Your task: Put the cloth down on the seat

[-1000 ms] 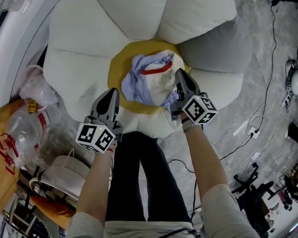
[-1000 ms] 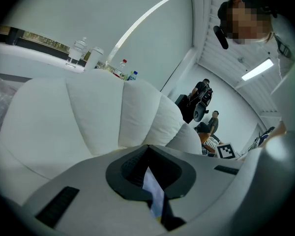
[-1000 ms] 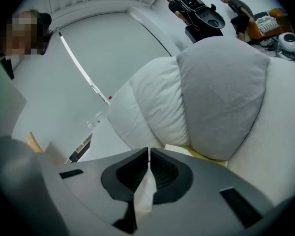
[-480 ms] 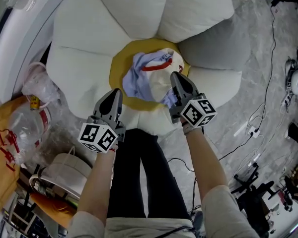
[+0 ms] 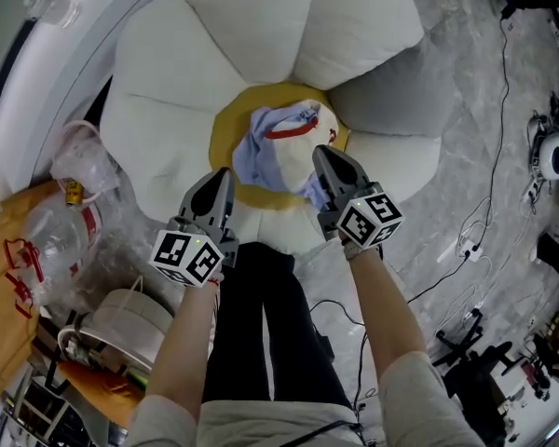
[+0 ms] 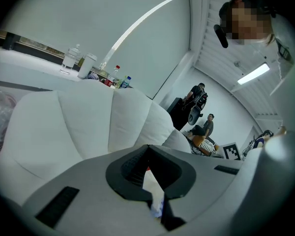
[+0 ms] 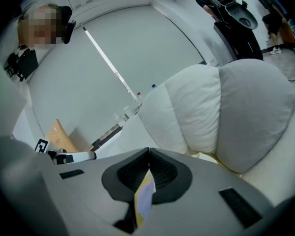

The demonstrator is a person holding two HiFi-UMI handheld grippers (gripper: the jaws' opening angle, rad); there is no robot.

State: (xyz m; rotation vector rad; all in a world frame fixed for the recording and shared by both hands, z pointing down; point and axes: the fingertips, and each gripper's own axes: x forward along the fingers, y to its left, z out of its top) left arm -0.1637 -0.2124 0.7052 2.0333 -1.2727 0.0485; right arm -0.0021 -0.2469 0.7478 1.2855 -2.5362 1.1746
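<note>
Cloth (image 5: 281,149), lilac and cream with a red stripe, lies crumpled on the yellow centre (image 5: 222,138) of the white petal-cushioned seat (image 5: 177,73), mid-frame. Just below it, the left claw (image 5: 224,175) and right claw (image 5: 319,153) are clenched on nothing. Grey marbled floor (image 5: 452,198) with cables is at the right, and plastic bags (image 5: 74,170) are at the left.

No legible text or labels

Your crumpled fabric cloth (image 5: 278,152) is pale lavender-blue and cream, with one red stripe. The flower-shaped cushion seat (image 5: 168,91) has white petals, one grey petal (image 5: 391,91) and a mustard-yellow centre (image 5: 225,128). Your left gripper (image 5: 225,172) and right gripper (image 5: 319,150) are grey with black pads, and their cubes carry black-and-white square markers. The stone floor (image 5: 466,138) is marbled grey.
</note>
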